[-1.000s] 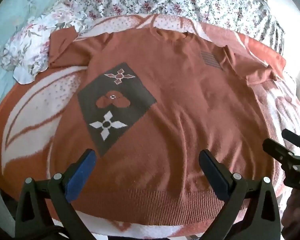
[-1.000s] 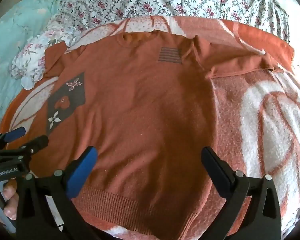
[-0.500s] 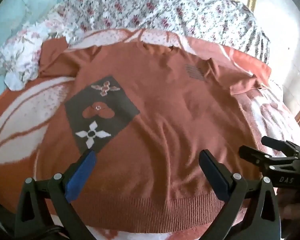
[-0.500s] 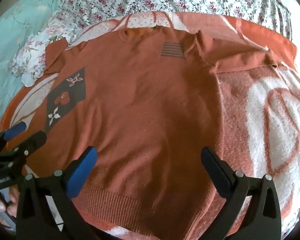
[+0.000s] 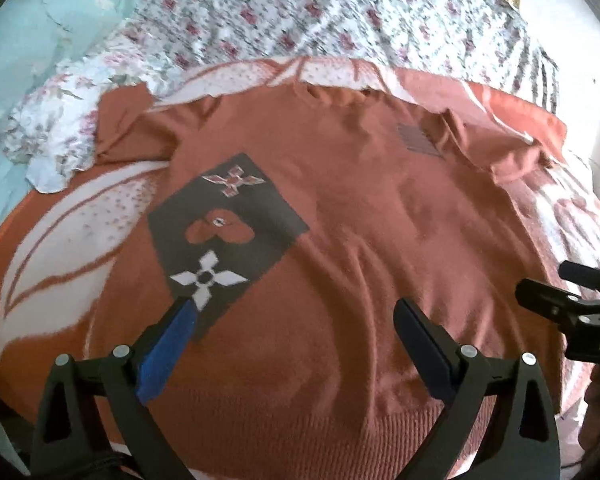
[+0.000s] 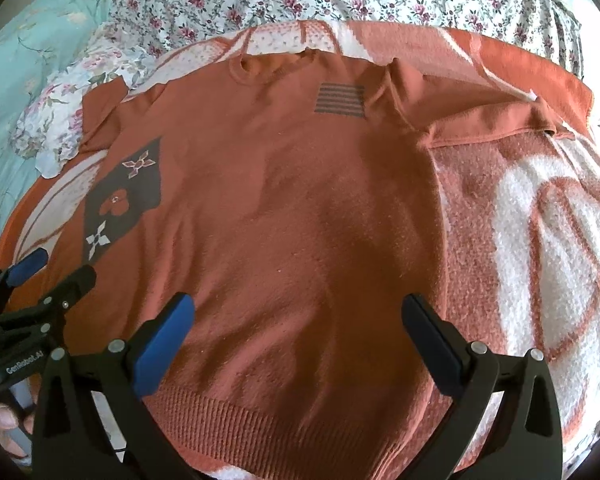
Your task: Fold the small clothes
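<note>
**Sweater spread flat, no fold yet made**

I see the rust sweater (image 6: pixel 292 216) lying face up and flat on the patterned blanket (image 6: pixel 540 216), sleeves out. My left gripper (image 5: pixel 292 320) and right gripper (image 6: pixel 300 316) hover over the ribbed hem (image 6: pixel 268 412), fingers spread and empty. I judge that every fold is left to do.
</note>
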